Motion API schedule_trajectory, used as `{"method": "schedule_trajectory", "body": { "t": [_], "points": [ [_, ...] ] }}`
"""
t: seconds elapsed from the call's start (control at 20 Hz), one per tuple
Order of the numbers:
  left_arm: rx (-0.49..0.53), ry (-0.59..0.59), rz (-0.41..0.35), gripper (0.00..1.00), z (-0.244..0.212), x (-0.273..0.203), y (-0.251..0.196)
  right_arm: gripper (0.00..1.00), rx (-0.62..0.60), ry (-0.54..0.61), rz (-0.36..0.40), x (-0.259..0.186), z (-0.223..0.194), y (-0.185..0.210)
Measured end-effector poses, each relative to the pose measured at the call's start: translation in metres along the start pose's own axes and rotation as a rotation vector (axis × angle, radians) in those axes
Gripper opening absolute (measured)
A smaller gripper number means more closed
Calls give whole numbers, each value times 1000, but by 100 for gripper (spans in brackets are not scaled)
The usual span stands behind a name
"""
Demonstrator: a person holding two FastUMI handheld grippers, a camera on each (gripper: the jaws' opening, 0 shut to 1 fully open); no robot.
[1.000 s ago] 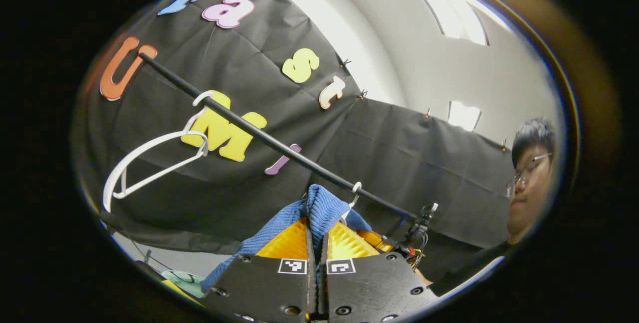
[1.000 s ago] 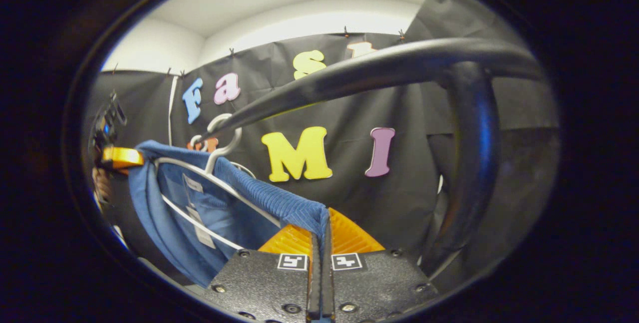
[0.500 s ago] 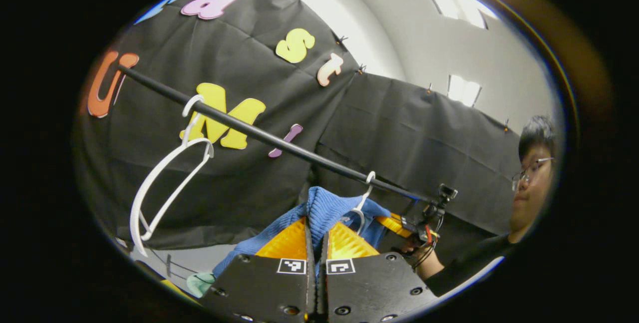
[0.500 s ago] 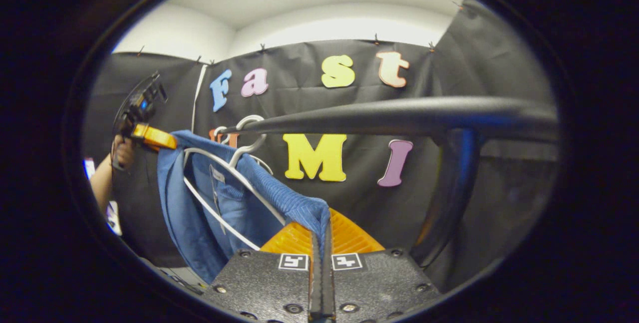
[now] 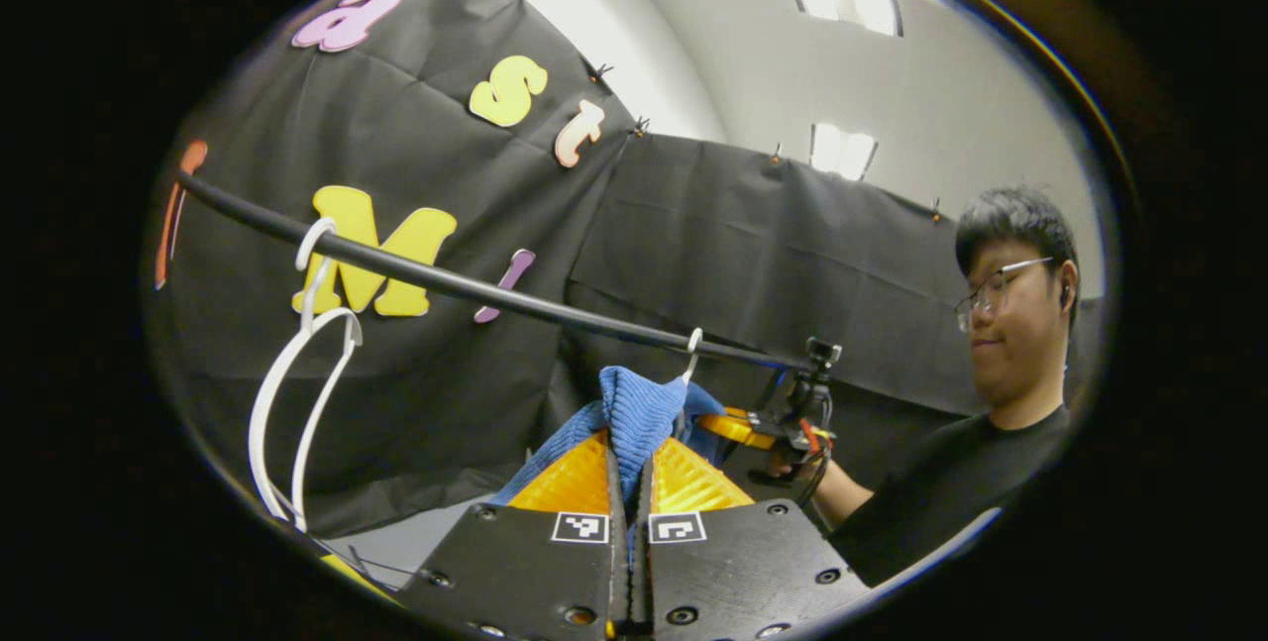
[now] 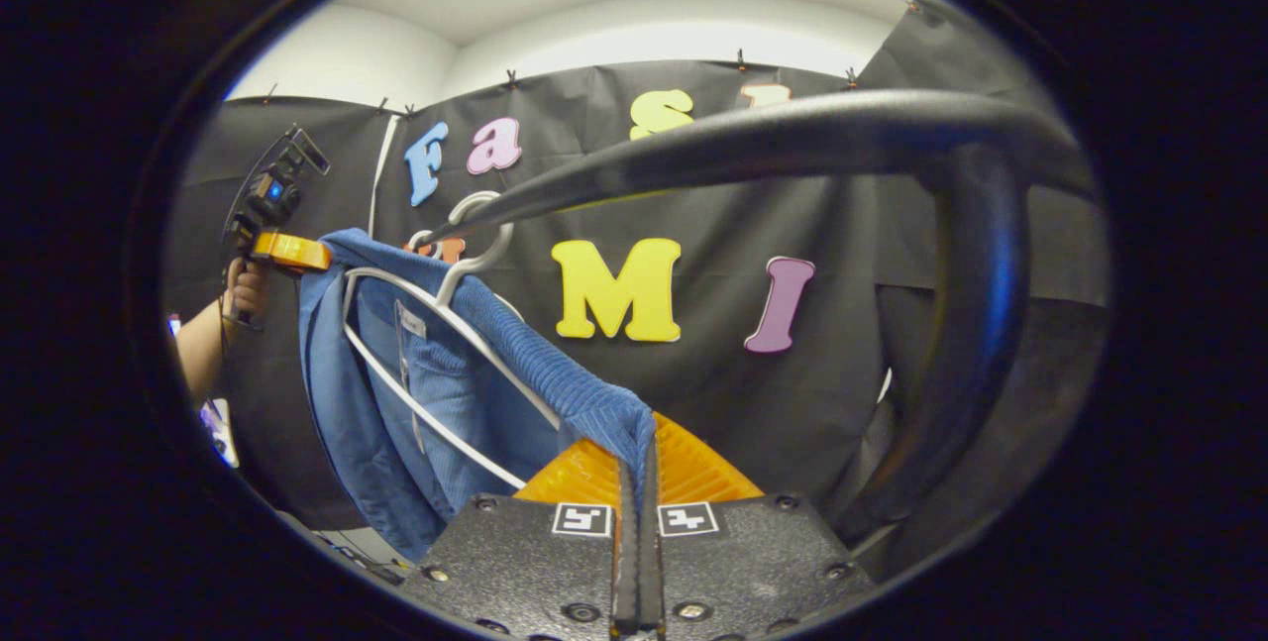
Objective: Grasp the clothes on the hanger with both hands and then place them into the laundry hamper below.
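A blue ribbed garment (image 6: 436,403) hangs on a white hanger (image 6: 451,319) whose hook sits over the black rail (image 6: 753,131). My right gripper (image 6: 639,451) is shut on one shoulder of the garment. In the left gripper view, my left gripper (image 5: 631,445) is shut on the other shoulder of the garment (image 5: 634,403), just below the hanger's hook (image 5: 692,344). Each view also shows the other gripper farther off, held in a hand: the right gripper (image 5: 755,426) and the left gripper (image 6: 287,250), each at the cloth's far end.
An empty white hanger (image 5: 297,393) hangs farther along the rail (image 5: 436,279). The rack's black upright post (image 6: 976,324) stands close on the right in the right gripper view. A person (image 5: 1001,344) in a black shirt stands behind the rack.
Both grippers stay shut on the garment, which remains on its hanger. The left gripper view has swung, so rail and empty hanger slid left. The right gripper sits closer under the rail than 0.5 s ago.
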State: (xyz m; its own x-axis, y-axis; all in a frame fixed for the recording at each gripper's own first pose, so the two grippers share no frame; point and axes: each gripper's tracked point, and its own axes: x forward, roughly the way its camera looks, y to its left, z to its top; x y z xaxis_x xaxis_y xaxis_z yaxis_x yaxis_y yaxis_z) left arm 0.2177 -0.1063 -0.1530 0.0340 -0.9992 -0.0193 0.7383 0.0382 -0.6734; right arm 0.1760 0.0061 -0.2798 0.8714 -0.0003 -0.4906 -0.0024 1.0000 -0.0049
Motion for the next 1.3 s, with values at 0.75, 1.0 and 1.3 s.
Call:
{"method": "schedule_trajectory", "body": {
  "t": [0.75,1.0,1.3],
  "points": [
    [-72,-58,51,1,0,14,50,4,-154,-167,-367,52,12,-32],
    [180,124,138,7,8,13,61,4,-405,-168,-462,49,22,-36],
    [428,273,238,7,5,3,80,4,-669,-173,-561,44,32,-36]
  ]
}}
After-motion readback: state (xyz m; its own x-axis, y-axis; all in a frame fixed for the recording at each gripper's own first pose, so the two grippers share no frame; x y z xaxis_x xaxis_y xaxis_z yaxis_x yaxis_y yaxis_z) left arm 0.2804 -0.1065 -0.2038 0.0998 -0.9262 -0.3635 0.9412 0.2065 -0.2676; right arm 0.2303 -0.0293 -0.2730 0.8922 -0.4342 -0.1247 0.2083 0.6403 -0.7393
